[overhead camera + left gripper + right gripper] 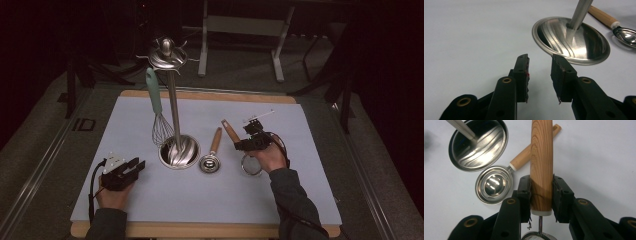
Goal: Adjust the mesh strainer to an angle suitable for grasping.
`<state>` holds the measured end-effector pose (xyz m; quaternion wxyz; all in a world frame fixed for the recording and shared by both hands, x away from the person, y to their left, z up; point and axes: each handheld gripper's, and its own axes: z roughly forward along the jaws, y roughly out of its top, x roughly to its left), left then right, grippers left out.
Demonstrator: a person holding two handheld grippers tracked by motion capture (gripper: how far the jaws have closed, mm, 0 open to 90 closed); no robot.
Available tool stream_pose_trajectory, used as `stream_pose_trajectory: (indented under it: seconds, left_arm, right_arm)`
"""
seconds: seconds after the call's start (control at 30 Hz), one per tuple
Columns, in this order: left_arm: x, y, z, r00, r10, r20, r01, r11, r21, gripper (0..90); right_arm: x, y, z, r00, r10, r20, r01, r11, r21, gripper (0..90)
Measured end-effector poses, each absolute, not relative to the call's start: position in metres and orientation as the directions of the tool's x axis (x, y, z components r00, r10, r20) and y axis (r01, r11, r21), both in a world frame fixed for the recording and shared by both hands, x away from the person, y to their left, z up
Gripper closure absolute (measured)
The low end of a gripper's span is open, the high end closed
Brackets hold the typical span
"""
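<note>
**Right gripper clamps the strainer's wooden handle**

The right gripper (541, 195) has its jaws closed on the wooden handle of a small mesh strainer (541, 157), which sits right of centre on the white table (300, 200). A metal ladle (210, 161) lies just to its left, beside the utensil stand (178, 150), where a whisk (159, 120) hangs. The left gripper (539, 72) rests near the table's left front, jaws wide apart and holding nothing.

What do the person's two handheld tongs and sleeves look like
Both tongs are black, each with two blocky jaws on hinged arms dotted with brass-coloured rivets. The left tongs carry a grey three-cornered plate on top, and a black cable trails from them past the wrist. The right tongs have a thin white rod sticking out above and a black cable looping back over the hand. Both sleeves are dark grey.
</note>
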<state>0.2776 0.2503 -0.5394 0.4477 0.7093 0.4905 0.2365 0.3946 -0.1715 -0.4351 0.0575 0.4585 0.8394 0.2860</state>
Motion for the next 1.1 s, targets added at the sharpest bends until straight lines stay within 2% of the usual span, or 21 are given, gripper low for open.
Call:
stream_pose_trajectory:
  seconds: [1.1]
  left_arm:
    - [0.278, 0.250, -0.540, 0.407, 0.907, -0.105, 0.485, -0.117, 0.867, 67.0]
  right_arm:
    - [0.390, -0.168, -0.407, -0.612, 0.779, 0.137, 0.675, 0.423, 0.605, 70.8]
